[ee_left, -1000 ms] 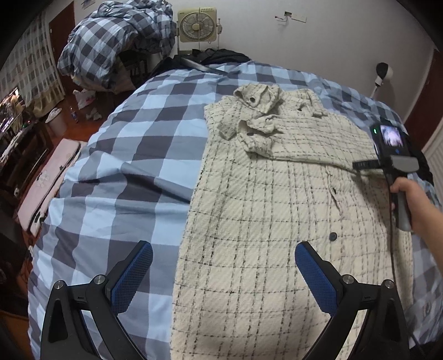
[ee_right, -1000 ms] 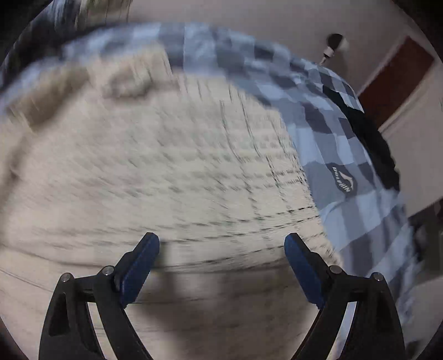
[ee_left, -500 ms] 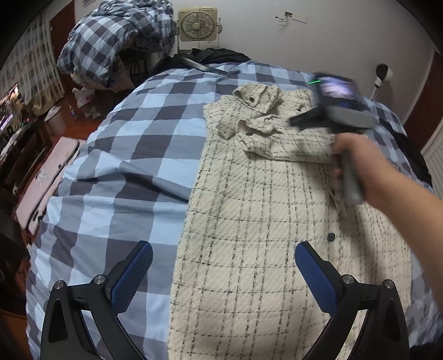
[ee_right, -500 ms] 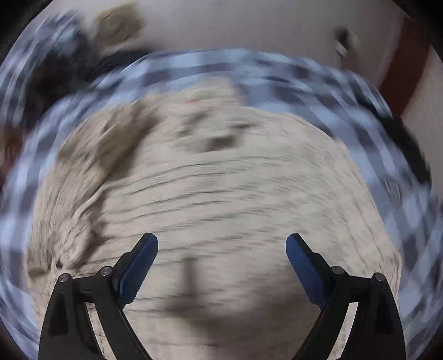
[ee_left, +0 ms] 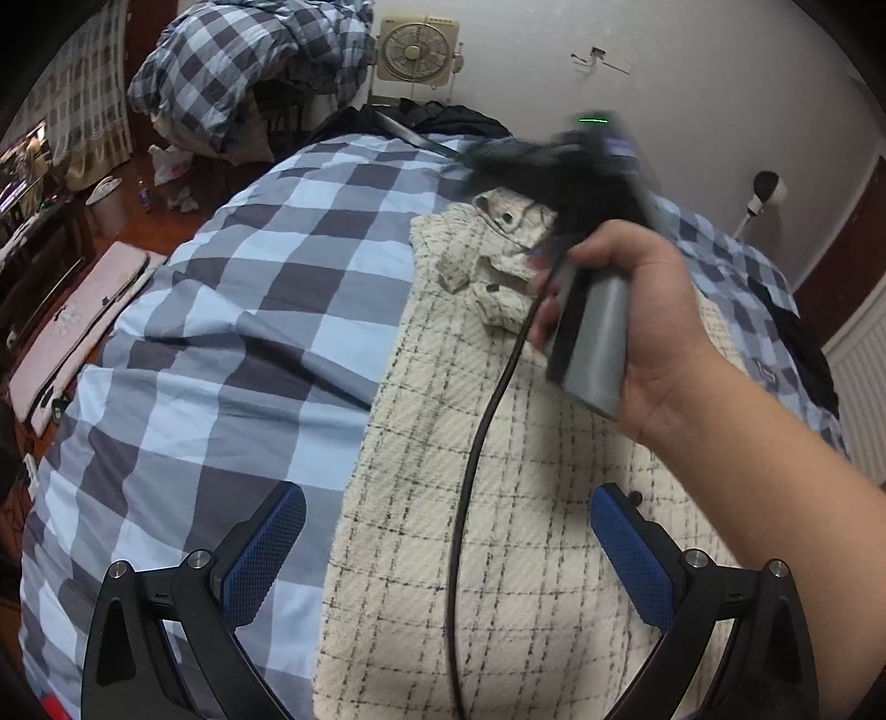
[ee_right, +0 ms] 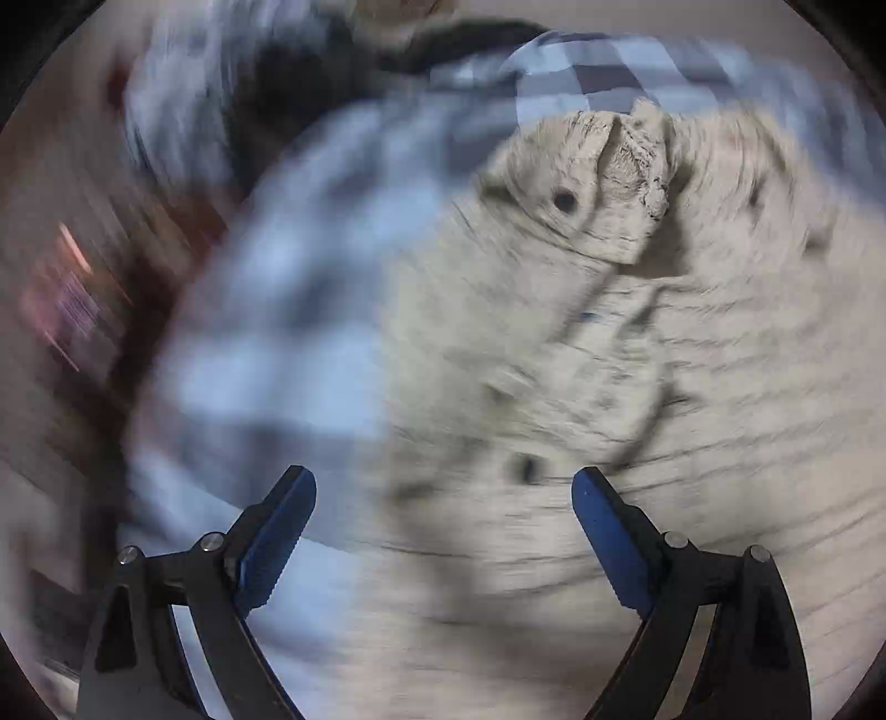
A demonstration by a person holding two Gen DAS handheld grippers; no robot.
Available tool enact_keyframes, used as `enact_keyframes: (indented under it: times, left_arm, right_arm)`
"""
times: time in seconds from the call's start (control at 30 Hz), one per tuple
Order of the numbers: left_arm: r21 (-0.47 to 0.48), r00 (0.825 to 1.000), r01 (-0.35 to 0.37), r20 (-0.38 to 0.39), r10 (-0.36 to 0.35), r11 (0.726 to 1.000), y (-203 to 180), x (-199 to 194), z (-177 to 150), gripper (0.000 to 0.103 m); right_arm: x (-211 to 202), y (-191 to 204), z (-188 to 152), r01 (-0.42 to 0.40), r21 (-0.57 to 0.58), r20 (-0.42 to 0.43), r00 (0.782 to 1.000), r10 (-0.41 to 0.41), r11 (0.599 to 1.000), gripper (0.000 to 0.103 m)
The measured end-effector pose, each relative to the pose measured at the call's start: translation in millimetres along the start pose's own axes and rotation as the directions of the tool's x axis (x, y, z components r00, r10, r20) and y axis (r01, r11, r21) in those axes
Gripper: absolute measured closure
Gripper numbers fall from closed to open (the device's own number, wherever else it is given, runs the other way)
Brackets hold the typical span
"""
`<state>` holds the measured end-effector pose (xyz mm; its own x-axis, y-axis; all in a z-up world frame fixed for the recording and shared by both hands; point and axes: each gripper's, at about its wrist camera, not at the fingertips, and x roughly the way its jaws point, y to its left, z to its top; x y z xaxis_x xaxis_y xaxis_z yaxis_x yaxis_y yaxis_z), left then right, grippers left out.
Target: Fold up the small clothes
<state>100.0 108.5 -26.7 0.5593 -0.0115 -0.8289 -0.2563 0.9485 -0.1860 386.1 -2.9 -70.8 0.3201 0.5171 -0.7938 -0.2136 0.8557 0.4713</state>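
The cream checked shirt (ee_left: pixel 498 498) lies flat on the bed (ee_left: pixel 249 310), collar far away. Both claws are wide and hold nothing. The right claw (ee_right: pixel 443 531) is nearer the collar; the left claw (ee_left: pixel 448 554) hangs over the near edge.

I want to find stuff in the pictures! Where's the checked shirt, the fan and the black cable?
checked shirt (ee_left: pixel 498 554), left wrist view, on its flat cream front.
fan (ee_left: pixel 412 52), left wrist view, on its round grille.
black cable (ee_left: pixel 470 471), left wrist view, on its middle stretch over the shirt.
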Motion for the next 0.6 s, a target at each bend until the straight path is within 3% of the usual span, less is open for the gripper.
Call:
enact_keyframes:
  times: [0.03,0.07,0.1,0.13,0.2,0.27,0.3,0.33,0.37,0.4,0.43,0.53,0.57,0.6]
  left_arm:
    - [-0.009,1.0,-0.006,0.002,0.006,1.0,2,1,0,0.0]
    - [-0.013,1.0,-0.012,0.0,0.012,1.0,3,2,0,0.0]
    - [-0.011,1.0,-0.025,-0.004,0.025,1.0,3,4,0,0.0]
    - [-0.009,0.999,-0.033,-0.005,0.033,0.999,4,5,-1,0.0]
    - [0.0,0.998,-0.058,-0.005,0.058,0.998,4,8,-1,0.0]
    - [0.005,0.997,-0.074,-0.006,0.074,0.997,4,11,0,0.0]
    - [0.007,0.997,-0.077,-0.006,0.077,0.997,3,12,0,0.0]
    - [0.01,0.997,-0.079,-0.006,0.079,0.997,3,12,0,0.0]
    - [0.017,0.996,-0.084,-0.006,0.084,0.996,3,13,-1,0.0]
    - [0.024,0.996,-0.089,-0.007,0.089,0.996,2,13,-1,0.0]
    - [0.033,0.995,-0.097,-0.005,0.097,0.995,1,13,-1,0.0]
    - [0.047,0.993,-0.117,0.006,0.116,0.992,-1,13,-1,0.0]
    - [0.053,0.992,-0.125,0.008,0.125,0.991,-2,13,-1,0.0]
    - [0.058,0.991,-0.131,0.011,0.131,0.99,-2,12,-2,0.0]
  right_arm:
    - [-21,-14,1,-0.051,0.095,0.118,0.992,0.04,0.994,0.011]
    - [-33,-24,1,-0.023,0.156,0.193,0.981,-0.007,0.987,0.011]
    - [-40,-35,2,0.048,0.212,0.23,0.968,-0.097,0.976,0.011]
    - [-43,-48,3,0.185,0.271,0.229,0.941,-0.25,0.945,0.011]
    - [-40,-75,3,0.474,0.295,0.157,0.833,-0.531,0.83,0.011]
    - [-29,-93,-2,0.656,0.229,0.099,0.719,-0.687,0.719,0.011]
    - [-16,-105,-7,0.722,0.144,0.037,0.679,-0.733,0.677,0.011]
    - [0,-116,-16,0.723,0.065,-0.037,0.69,-0.723,0.688,0.012]
    - [6,-123,-23,0.687,0.017,-0.063,0.726,-0.685,0.727,0.012]
    - [-7,-122,-29,0.647,-0.023,-0.013,0.762,-0.648,0.762,0.011]
    - [-22,-118,-32,0.627,-0.047,0.023,0.779,-0.627,0.778,0.012]
    - [-99,-100,-68,0.618,0.029,0.227,0.761,-0.608,0.785,0.011]
    - [-117,-95,-82,0.584,0.041,0.232,0.784,-0.576,0.811,0.011]
    - [-140,-94,-102,0.523,0.045,0.197,0.831,-0.521,0.851,0.011]
